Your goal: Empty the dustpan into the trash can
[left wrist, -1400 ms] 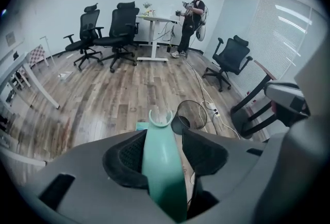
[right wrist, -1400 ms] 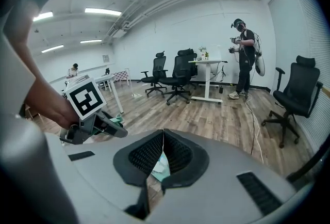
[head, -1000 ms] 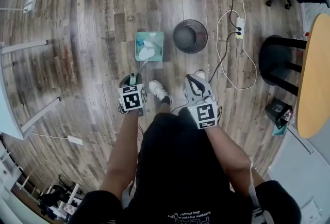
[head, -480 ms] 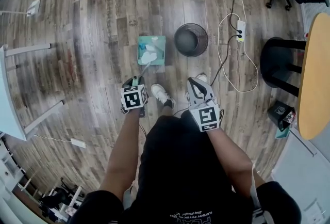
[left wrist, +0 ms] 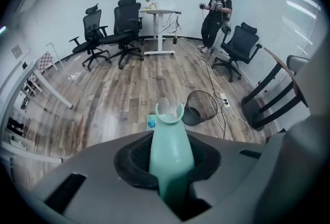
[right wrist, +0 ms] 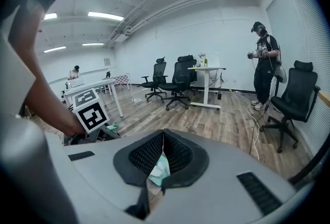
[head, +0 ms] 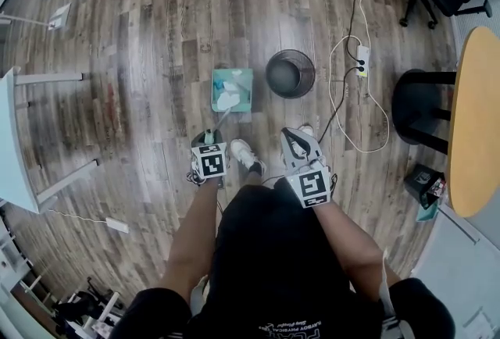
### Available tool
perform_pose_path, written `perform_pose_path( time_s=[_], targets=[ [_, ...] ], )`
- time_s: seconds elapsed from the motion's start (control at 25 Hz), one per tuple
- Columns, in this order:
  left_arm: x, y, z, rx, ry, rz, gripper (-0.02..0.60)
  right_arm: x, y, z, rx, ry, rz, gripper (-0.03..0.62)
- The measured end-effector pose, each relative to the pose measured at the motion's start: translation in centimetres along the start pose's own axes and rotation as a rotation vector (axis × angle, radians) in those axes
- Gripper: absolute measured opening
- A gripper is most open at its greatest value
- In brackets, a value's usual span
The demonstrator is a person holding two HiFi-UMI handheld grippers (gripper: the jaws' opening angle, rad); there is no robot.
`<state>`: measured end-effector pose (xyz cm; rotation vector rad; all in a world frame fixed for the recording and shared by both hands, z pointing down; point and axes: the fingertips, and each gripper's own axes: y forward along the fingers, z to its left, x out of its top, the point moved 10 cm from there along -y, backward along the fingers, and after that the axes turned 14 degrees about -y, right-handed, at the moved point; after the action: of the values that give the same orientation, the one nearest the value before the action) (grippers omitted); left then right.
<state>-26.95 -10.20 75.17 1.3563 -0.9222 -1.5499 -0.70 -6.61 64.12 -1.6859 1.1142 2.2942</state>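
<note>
A teal dustpan (head: 232, 90) lies on the wood floor with white scraps in it, just left of a black mesh trash can (head: 290, 73). Its long teal handle (left wrist: 170, 148) runs up between the jaws of my left gripper (head: 207, 137), which are closing on it and hold it. In the left gripper view the pan (left wrist: 151, 122) and the trash can (left wrist: 200, 107) show beyond the handle's forked end. My right gripper (head: 295, 139) hangs to the right of the handle, shut with nothing held. A sliver of the teal dustpan (right wrist: 161, 166) shows through its narrow slit.
A white cable and power strip (head: 362, 56) lie right of the can. Beyond them are a black stool (head: 422, 107) and a round wooden table (head: 473, 119). My shoe (head: 242, 150) stands between the grippers. Office chairs (left wrist: 111, 29), a white desk (left wrist: 157, 16) and a standing person (left wrist: 216, 14) are farther off.
The whole head view has slid down the picture a little. The dustpan, the can and both grippers keep the same places relative to each other.
</note>
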Motion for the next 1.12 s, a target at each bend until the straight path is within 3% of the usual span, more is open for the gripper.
perform_pose_path(
  time_s=[0.32,0.6,0.84,1.12],
  targets=[
    [-2.6,-5.4,0.8,-0.013,0.019,-0.067,0.097,0.8,-1.9,1.8,0.032,-0.099,-0.007,0.023],
    [-3.7,-10.2,1.5,-0.04,0.097,-0.135,0.097,2.2,-4.6,2.0,-0.028,-0.137,-0.038,0.023],
    [-4.2,-14.8,0.4,-0.009,0.122,-0.207,0.097,3.1,-6.9,1.2,-0.038,-0.123,-0.07,0.023],
    [-7.1,-20.1,-4.0,0.073,0.244,-0.321,0.097,3.5,-11.4,-1.1,-0.046,-0.119,-0.166,0.023]
  ],
)
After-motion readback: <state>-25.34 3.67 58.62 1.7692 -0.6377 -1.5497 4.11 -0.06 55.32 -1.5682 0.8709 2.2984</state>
